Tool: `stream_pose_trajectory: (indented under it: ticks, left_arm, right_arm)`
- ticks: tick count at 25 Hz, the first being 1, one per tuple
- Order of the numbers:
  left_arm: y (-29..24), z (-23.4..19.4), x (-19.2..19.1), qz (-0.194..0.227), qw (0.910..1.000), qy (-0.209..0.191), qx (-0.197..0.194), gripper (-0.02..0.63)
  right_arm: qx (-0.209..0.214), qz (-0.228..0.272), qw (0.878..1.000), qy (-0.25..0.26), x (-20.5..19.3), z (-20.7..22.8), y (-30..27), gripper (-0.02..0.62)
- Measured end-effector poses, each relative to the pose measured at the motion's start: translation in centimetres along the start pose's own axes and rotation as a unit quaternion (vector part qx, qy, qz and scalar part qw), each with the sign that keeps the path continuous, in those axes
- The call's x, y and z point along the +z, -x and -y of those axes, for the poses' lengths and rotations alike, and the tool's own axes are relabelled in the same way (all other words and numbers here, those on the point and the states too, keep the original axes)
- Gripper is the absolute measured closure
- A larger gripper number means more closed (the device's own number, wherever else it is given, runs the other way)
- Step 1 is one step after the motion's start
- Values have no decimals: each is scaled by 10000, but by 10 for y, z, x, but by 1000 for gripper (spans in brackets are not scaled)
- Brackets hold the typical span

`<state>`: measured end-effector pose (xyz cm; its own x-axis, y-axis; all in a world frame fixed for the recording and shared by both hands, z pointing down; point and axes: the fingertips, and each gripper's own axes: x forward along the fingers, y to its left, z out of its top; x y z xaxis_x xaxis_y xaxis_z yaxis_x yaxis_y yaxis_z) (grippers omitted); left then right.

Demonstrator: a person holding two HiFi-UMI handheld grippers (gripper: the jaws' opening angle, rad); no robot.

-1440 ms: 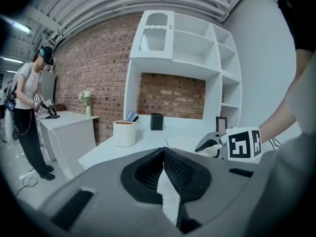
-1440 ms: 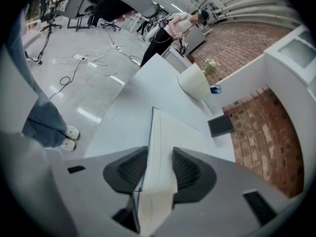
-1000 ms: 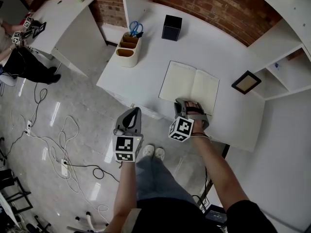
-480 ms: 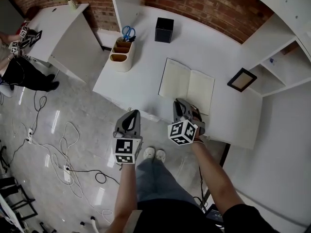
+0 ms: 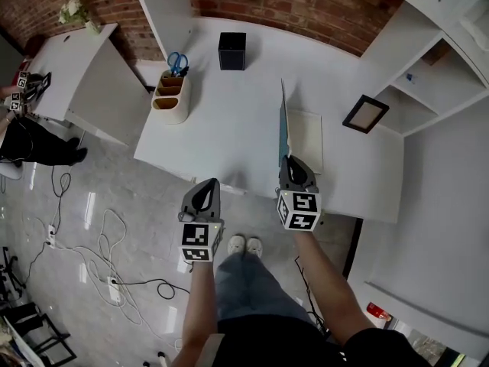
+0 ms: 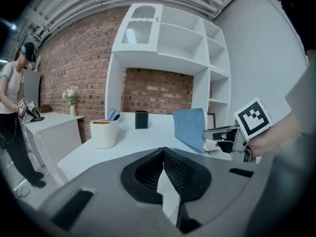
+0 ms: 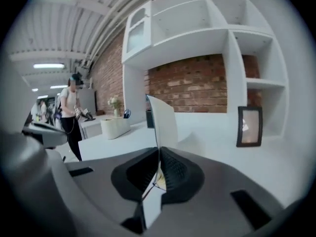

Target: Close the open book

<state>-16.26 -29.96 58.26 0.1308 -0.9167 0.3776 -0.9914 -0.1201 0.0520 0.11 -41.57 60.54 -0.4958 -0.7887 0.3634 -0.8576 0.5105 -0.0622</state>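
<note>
Since a moment ago, the left half of the big open book with the blue cover and cream pages point(image 5: 306, 138) is standing straight up instead of lying flat. The right hand-held gripper point(image 5: 293, 167) is lifting it, and its jaws have just been closing tighter on that half's near edge. The wide white bench point(image 5: 229, 113) is carrying the book, whose other half is lying flat near the front edge. The left hand-held gripper point(image 5: 203, 196) is hanging in the air off the bench's front edge, clenched with nothing in it.

Things could be going wrong from here, I think. The right hand-held gripper is only pinching a thin edge, so the half could be slipping out and flopping back open. Pushing it over too fast could be sliding the whole book sideways toward the small black picture frame point(image 5: 365, 114), because nothing is holding the flat half down.
</note>
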Motion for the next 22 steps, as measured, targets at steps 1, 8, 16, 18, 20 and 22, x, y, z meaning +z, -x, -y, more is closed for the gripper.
stream_pose_trajectory:
  ticks: [1, 8, 16, 18, 20, 22]
  left_arm:
    - [-2, 3, 0, -10, 10000, -11, -32, 598]
    - [-9, 17, -1, -74, 9997, -78, -198, 598]
    - [-16, 32, -4, -160, 9990, -128, -397, 598]
    - [-18, 34, -4, -175, 9988, -155, -437, 598]
    - [-20, 35, -5, -183, 9986, -176, -456, 598]
    - [-21, 36, -5, -187, 9986, -185, -467, 598]
  right_arm:
    - [-75, -7, 9995, -293, -4, 8, 2, 581]
    - [-546, -473, 9889, -1297, -43, 55, 13, 580]
    - [-1110, -1201, 9813, -1013, -68, 89, 15, 494]
    - [-1195, -1377, 9796, -848, -73, 92, 14, 485]
    - [-1256, -1525, 9776, -725, -78, 94, 12, 477]
    - [-1286, -1600, 9758, -755, -81, 95, 10, 474]
